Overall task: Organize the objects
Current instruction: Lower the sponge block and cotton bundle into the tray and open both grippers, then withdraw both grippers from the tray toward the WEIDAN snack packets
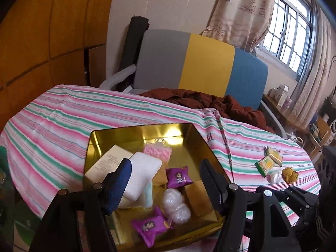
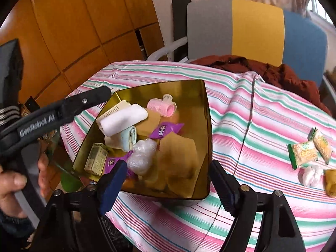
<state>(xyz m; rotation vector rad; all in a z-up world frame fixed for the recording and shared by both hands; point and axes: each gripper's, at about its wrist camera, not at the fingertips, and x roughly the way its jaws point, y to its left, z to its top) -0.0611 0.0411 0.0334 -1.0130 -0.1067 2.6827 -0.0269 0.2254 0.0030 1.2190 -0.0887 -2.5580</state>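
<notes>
While poised over the gold tin [image 1: 92, 145], both left tongs [image 1: 166, 182] and right tongs [image 2: 168, 182] gaping wide, gripping nothing.

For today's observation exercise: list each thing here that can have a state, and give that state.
Gold tin: open, partly filled.
Purple packet: sealed, inside the tin.
Green snack packets: sealed, still on the cloth.
Left gripper: fingers open, empty.
Right gripper: fingers open, empty.
</notes>
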